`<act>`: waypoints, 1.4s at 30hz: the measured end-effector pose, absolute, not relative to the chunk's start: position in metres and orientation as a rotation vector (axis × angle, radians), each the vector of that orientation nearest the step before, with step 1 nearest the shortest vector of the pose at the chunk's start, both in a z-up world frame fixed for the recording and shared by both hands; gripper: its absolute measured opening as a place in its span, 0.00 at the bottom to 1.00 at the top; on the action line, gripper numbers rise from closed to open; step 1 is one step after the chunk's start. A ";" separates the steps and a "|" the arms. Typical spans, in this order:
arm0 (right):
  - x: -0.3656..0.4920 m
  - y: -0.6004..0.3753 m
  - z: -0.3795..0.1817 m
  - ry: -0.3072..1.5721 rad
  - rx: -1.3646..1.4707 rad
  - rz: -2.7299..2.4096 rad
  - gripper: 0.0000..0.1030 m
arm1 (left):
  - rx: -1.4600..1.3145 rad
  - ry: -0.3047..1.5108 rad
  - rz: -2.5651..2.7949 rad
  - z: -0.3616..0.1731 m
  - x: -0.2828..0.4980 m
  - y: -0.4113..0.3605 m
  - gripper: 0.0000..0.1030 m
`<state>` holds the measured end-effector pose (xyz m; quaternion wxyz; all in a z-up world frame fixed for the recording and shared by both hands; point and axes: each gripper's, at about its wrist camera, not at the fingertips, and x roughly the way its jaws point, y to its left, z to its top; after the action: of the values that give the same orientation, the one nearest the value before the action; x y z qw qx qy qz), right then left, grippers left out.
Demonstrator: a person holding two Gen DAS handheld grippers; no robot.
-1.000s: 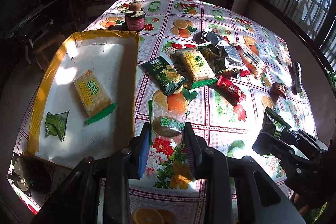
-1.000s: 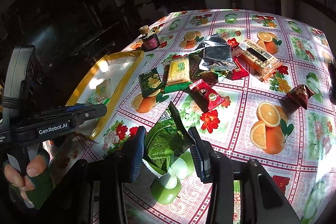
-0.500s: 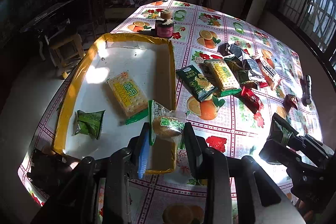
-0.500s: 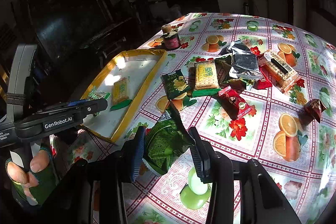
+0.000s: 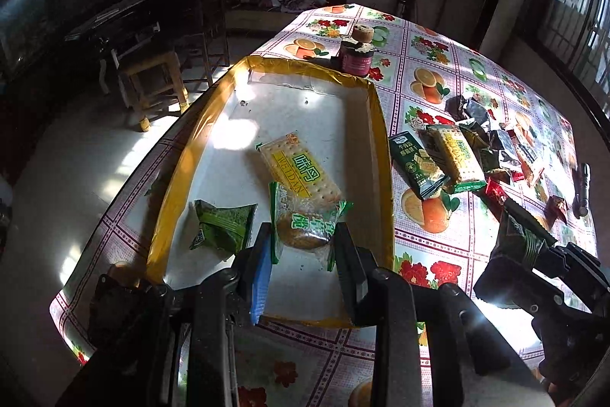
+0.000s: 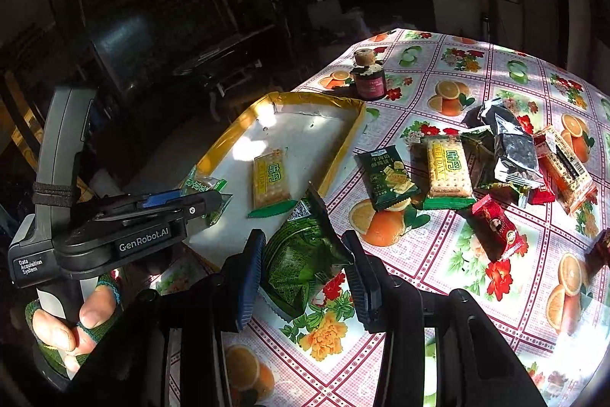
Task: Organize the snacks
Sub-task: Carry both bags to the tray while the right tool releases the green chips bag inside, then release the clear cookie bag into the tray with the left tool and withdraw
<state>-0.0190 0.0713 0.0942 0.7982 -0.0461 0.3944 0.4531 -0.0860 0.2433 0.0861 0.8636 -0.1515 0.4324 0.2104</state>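
Left wrist view: left hand-held gripper (image 5: 303,246) grasps cake packet (image 5: 305,226) directly above tray (image 5: 383,155); right hand-held gripper (image 6: 305,264) grasps green pouch (image 6: 301,254), farther off.

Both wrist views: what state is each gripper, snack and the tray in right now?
Left hand-held gripper: shut on clear cake packet, above tray.
Right hand-held gripper: shut on green packet.
Tray: holds yellow cracker pack, green pouch.
Jar: upright, corked.
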 end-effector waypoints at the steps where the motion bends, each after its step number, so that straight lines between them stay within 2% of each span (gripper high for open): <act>1: -0.020 0.075 0.095 0.845 -0.103 0.978 0.43 | -0.321 0.907 0.445 0.086 -0.086 0.245 0.29; 22: 0.018 0.141 0.089 0.862 -0.099 1.057 0.43 | -0.357 0.943 0.512 0.071 -0.073 0.280 0.30; 42: 0.071 0.229 0.041 0.970 -0.174 1.092 0.43 | -0.401 1.038 0.630 0.032 -0.035 0.319 0.30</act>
<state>0.0713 0.2289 0.0408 0.7415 -0.0796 0.4425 0.4980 -0.0352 0.3195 0.0320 0.8024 -0.1871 0.4845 0.2938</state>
